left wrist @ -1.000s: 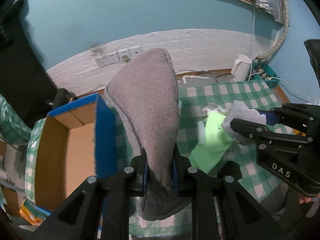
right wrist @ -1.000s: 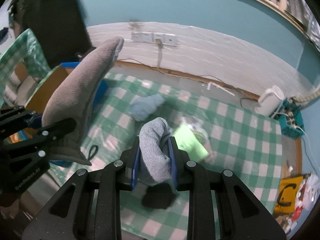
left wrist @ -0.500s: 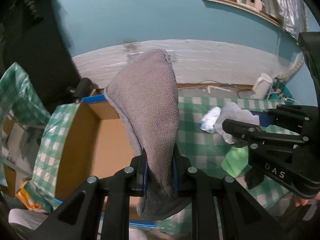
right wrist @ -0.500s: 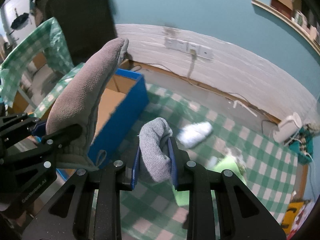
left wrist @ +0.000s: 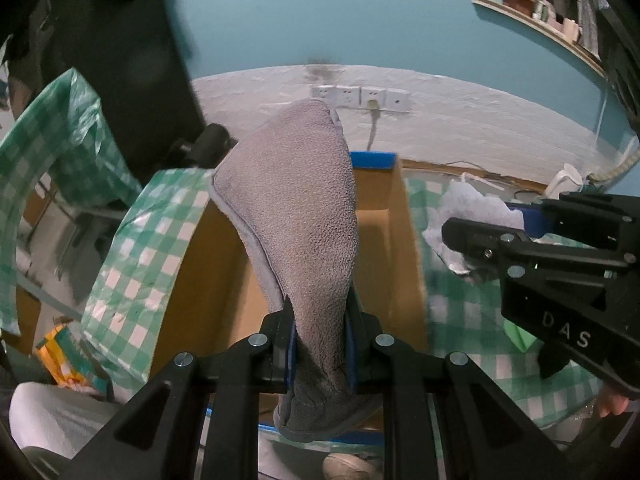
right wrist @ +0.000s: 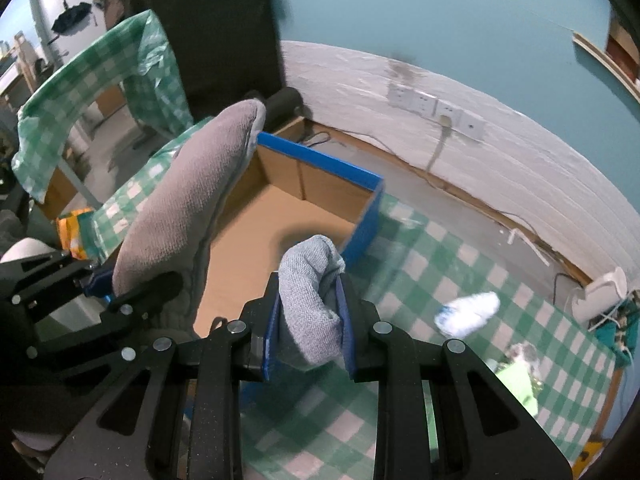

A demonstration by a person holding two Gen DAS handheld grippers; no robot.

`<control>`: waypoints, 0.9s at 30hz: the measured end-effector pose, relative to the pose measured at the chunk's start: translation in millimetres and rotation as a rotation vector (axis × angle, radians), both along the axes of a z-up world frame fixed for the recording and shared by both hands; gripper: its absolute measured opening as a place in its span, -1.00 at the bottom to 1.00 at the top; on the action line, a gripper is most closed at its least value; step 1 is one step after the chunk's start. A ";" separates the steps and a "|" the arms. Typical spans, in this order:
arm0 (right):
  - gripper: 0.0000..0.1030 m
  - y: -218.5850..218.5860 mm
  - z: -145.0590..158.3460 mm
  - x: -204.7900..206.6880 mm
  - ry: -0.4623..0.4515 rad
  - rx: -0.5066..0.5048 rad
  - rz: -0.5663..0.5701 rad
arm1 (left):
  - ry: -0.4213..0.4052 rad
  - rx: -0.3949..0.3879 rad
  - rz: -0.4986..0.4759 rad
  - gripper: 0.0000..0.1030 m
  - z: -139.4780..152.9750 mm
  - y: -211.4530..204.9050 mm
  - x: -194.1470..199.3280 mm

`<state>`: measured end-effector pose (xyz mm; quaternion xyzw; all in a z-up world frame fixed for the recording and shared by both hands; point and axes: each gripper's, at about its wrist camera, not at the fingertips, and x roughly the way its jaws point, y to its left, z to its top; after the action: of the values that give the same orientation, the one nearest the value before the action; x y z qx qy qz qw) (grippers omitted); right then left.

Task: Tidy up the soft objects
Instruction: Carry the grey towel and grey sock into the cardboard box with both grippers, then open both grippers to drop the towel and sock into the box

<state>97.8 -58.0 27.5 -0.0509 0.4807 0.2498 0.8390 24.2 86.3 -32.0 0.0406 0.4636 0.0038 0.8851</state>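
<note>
My left gripper (left wrist: 320, 344) is shut on a grey fleece slipper (left wrist: 296, 216), held upright over the open cardboard box (left wrist: 404, 240) with blue outer walls. In the right wrist view the slipper (right wrist: 188, 208) and left gripper (right wrist: 100, 284) are at the left, above the box (right wrist: 332, 168). My right gripper (right wrist: 308, 336) is shut on a light grey knit sock (right wrist: 312, 280), near the box's right wall. It shows in the left wrist view (left wrist: 496, 240) with the sock (left wrist: 468, 208).
A green checked cloth (right wrist: 420, 264) covers the table. On it lie a white and blue sock (right wrist: 468, 312) and a green cloth (right wrist: 516, 384). A white kettle (right wrist: 600, 292) and wall sockets (right wrist: 436, 106) are at the back. A dark cabinet (left wrist: 120, 60) stands left.
Both grippers have moved left with their loads. The box has come from the far left to directly under the slipper, and the sock is now by the box's right wall.
</note>
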 end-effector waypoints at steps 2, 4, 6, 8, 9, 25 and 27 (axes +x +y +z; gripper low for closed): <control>-0.53 11.7 -4.4 3.1 0.008 -0.002 0.013 | 0.009 0.005 0.017 -0.63 -4.6 8.6 0.0; -0.53 21.6 -9.4 5.6 0.020 -0.004 0.024 | 0.015 0.012 0.032 -0.63 -8.4 14.7 0.9; -0.53 29.7 -12.7 7.5 0.030 -0.005 0.034 | 0.024 0.012 0.043 -0.63 -11.9 19.4 2.4; -0.53 38.2 -16.9 9.3 0.043 -0.005 0.045 | 0.034 0.011 0.056 -0.63 -16.3 25.2 4.0; -0.53 40.9 -18.4 9.4 0.047 -0.005 0.049 | 0.037 0.012 0.060 -0.63 -18.0 27.7 4.4; 0.22 48.9 -22.0 9.3 0.038 -0.002 0.047 | 0.024 0.065 0.109 -0.04 -21.0 38.6 4.1; 0.25 43.9 -20.6 8.8 0.035 -0.005 0.032 | 0.024 0.063 0.107 -0.03 -20.7 38.3 4.7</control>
<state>106.6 -14.1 6.9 -0.0564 0.4951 0.2630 0.8261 28.9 124.6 -52.7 0.0434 0.4752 0.0653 0.8764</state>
